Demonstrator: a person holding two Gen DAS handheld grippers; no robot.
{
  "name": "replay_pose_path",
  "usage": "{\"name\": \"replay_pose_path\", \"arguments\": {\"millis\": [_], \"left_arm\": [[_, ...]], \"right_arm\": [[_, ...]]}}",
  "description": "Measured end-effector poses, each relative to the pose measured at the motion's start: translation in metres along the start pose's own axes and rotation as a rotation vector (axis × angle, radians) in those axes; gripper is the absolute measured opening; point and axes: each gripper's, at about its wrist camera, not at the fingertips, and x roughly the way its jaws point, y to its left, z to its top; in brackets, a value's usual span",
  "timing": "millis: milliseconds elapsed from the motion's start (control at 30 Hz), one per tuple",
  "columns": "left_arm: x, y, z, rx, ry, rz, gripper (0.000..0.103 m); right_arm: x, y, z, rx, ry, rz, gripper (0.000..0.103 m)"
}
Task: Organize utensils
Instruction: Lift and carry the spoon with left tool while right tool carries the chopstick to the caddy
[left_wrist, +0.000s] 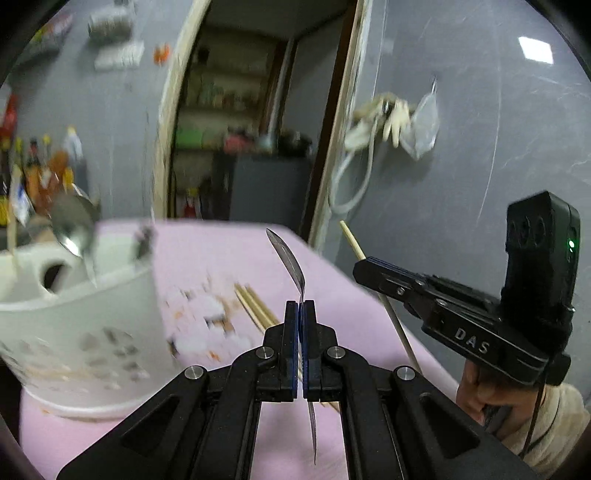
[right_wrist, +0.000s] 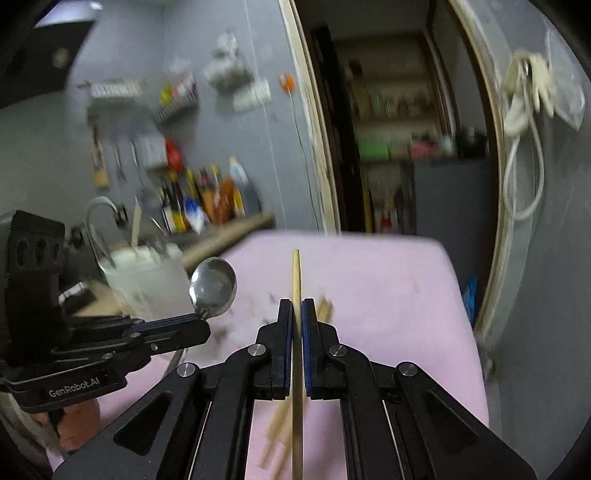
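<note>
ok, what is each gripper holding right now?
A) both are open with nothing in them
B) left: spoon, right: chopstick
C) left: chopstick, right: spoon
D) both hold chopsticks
B. The left gripper is shut on the metal spoon, seen edge-on in its own view, bowl facing the right wrist camera, and the right gripper is shut on a single wooden chopstick.

My right tool (right_wrist: 295, 314) pinches a chopstick (right_wrist: 296, 273); my left tool (right_wrist: 201, 323) clamps a spoon (right_wrist: 213, 281) above the pink bench (right_wrist: 388, 295).
</note>
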Motion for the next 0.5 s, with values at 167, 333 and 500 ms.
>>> {"name": "replay_pose_path", "arguments": {"millis": [167, 333, 500], "left_arm": [[-0.033, 0.006, 0.016, 0.033, -0.14, 0.061, 0.0], [-0.063, 0.022, 0.034, 0.05, -0.251, 0.128, 0.0], [-0.086, 0.065, 0.055, -0.019, -0.354, 0.178, 0.0]], "right_arm": [[-0.012, 0.03, 0.018, -0.08, -0.163, 0.026, 0.003], [-0.015, 0.059, 0.037, -0.115, -0.287, 0.074, 0.003], [-0.006, 0.076, 0.061, -0.078, -0.381, 0.178, 0.003]]}}
